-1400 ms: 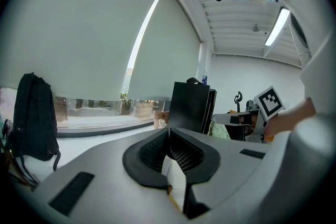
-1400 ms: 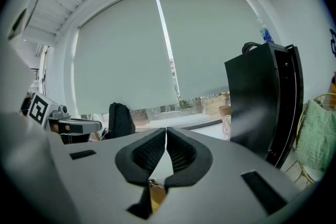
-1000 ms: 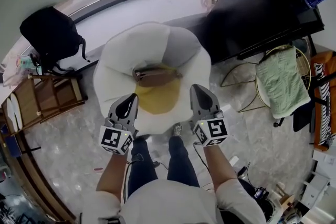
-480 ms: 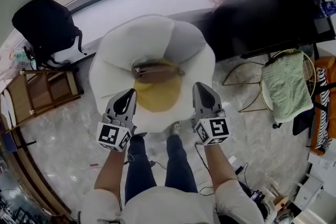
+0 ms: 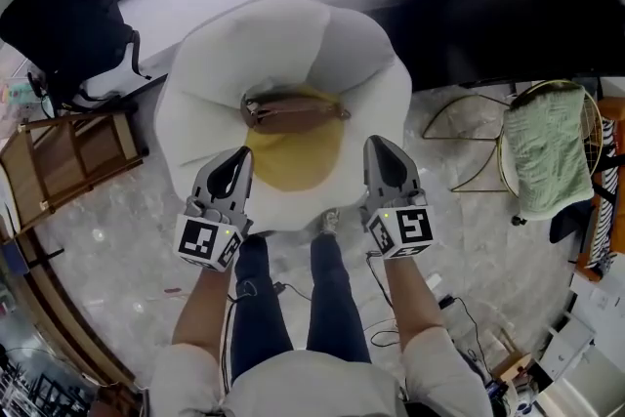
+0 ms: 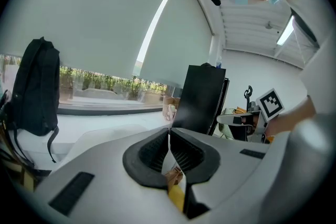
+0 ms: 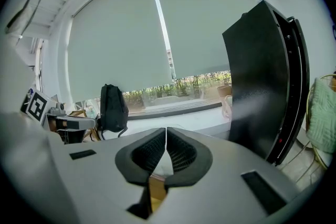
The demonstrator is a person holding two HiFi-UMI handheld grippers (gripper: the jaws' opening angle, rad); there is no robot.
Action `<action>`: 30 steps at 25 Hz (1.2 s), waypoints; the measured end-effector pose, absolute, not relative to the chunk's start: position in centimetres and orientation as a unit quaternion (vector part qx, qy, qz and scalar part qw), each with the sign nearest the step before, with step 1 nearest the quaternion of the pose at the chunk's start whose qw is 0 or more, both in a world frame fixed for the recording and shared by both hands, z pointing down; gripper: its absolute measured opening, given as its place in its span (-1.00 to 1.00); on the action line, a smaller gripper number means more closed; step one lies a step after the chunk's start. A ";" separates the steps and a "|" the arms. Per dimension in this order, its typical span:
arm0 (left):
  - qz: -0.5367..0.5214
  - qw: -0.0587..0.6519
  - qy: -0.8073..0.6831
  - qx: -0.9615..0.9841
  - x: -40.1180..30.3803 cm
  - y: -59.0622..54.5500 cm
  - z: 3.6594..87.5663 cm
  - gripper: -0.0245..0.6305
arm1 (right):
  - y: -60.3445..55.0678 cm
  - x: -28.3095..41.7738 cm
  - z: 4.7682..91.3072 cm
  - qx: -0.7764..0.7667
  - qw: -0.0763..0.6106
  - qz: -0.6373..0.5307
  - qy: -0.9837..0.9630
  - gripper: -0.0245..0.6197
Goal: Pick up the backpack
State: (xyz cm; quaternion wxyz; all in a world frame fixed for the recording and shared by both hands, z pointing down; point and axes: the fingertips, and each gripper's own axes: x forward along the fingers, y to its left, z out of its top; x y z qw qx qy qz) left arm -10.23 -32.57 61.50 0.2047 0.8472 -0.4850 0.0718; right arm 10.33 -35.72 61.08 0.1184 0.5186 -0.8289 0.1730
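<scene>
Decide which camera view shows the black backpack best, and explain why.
The left gripper view: the backpack stands upright and large, with a strap hanging. The right gripper view shows the backpack whole but small. The head view gives only a dark shape from above, near its corner.

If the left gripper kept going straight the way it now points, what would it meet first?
Probably the white, egg-shaped cushion with the yellow centre, near its brown bag; depth is unclear.

Jaws of hand-held gripper [image 6: 168,134] pressed together, black backpack [image 6: 37,86] far left, dark panel [image 6: 202,97] ahead
</scene>
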 end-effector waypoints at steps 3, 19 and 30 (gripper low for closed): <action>0.071 0.208 -0.489 0.844 -10.4 -32.9 63.1 -0.81 | -36.3 10.4 62.7 0.519 0.121 0.173 -0.828 -0.83; 0.073 0.225 -0.509 0.828 -11.1 -33.3 70.1 -0.81 | -37.4 8.9 69.9 0.488 0.139 0.181 -0.843 -0.83; 0.089 0.232 -0.505 0.827 -10.9 -32.7 74.9 -0.81 | -37.4 8.3 74.4 0.471 0.157 0.183 -0.849 -0.83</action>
